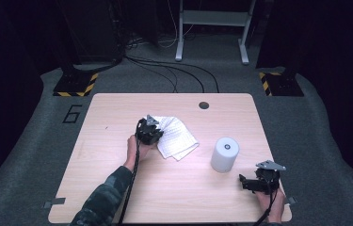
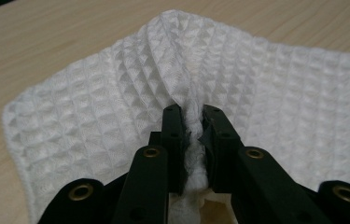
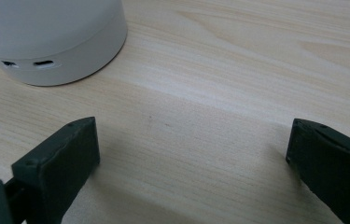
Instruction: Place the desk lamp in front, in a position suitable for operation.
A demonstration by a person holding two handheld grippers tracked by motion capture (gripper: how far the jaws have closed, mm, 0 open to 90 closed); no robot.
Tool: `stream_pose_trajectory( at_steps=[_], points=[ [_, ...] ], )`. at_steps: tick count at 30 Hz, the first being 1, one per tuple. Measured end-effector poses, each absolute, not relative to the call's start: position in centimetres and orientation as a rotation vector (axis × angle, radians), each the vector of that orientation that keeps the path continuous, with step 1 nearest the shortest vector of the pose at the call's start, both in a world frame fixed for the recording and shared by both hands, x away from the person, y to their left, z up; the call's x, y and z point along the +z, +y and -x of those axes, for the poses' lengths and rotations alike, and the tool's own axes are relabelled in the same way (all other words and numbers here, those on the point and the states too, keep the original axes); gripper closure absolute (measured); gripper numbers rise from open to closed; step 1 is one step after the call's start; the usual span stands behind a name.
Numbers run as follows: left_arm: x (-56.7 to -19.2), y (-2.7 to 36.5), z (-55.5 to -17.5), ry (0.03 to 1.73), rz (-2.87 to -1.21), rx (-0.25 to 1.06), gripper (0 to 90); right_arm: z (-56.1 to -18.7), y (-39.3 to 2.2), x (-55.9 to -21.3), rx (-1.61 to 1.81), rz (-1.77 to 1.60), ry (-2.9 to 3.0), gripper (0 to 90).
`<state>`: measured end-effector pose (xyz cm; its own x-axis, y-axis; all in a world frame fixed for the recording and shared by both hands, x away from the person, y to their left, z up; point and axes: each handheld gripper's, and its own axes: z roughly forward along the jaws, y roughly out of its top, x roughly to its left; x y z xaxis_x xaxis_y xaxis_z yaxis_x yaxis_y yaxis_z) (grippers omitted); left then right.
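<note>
— Gripper status, left one first: what have you got?

— Your left gripper (image 2: 192,122) is pinching a ridge of the white waffle-weave cloth (image 2: 116,102); the fabric bunches up between the black jaws, which are pressed onto it. In the high view that left gripper (image 1: 149,132) sits at the cloth's left edge, centre of the light wooden worktop (image 1: 117,188).

— And your right?

— Your right gripper (image 3: 191,154) stands spread wide, nothing between its jaws, low over bare wood. It is at the lower right of the high view, near the white cylindrical device (image 1: 224,154), not touching it. Cloth and cylinder lie apart.
</note>
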<state>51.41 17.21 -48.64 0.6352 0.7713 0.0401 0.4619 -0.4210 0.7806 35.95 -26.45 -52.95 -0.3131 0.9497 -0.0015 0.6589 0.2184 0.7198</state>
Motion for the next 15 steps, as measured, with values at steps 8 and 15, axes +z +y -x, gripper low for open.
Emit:
stream_pose_trajectory(
  at_steps=[8,15],
  points=[
    [-45.0,17.6,-49.1,0.864,-2.023,0.546,80.4,-36.0,-26.4,-52.9,0.870,-1.485,2.051,2.1],
    [-42.6,18.2,-47.2,0.800,-2.006,0.554,80.4,-36.0,-26.5,-53.0,0.878,-1.480,2.048,2.1]
  ],
)
